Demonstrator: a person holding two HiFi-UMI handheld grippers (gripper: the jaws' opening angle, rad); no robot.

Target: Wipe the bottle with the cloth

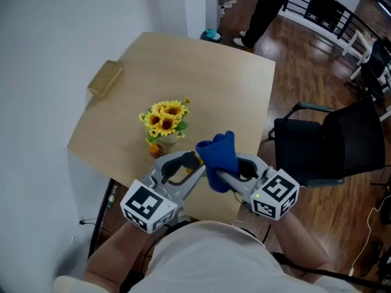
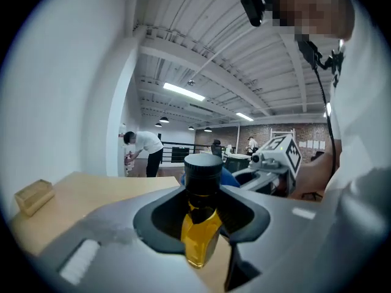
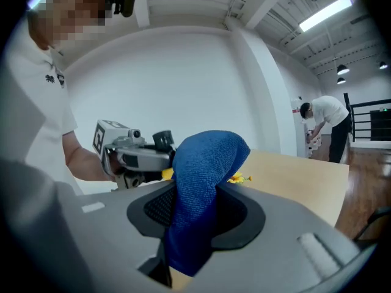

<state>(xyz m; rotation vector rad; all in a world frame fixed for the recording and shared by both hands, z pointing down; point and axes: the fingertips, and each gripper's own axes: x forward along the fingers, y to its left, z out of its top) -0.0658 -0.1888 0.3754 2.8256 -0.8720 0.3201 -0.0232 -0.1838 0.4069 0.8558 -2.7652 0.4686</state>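
My left gripper (image 1: pixel 194 162) is shut on a small bottle of yellow liquid with a black cap (image 2: pixel 201 224). The bottle stands upright between the jaws, held above the table's near edge. My right gripper (image 1: pixel 221 177) is shut on a blue cloth (image 1: pixel 220 156) that bulges up out of its jaws. In the right gripper view the cloth (image 3: pixel 201 194) fills the gap, and the left gripper (image 3: pixel 131 151) with the bottle's cap (image 3: pixel 164 140) sits just behind it. Cloth and bottle are close together; whether they touch I cannot tell. In the head view the cloth hides most of the bottle.
A pot of sunflowers (image 1: pixel 166 119) stands mid-table, with a small orange object (image 1: pixel 156 150) beside it. A wooden block (image 1: pixel 105 78) lies at the wooden table's (image 1: pixel 220 84) far left. A black chair (image 1: pixel 333 145) stands to the right, and a person (image 1: pixel 263 5) bends over beyond the table.
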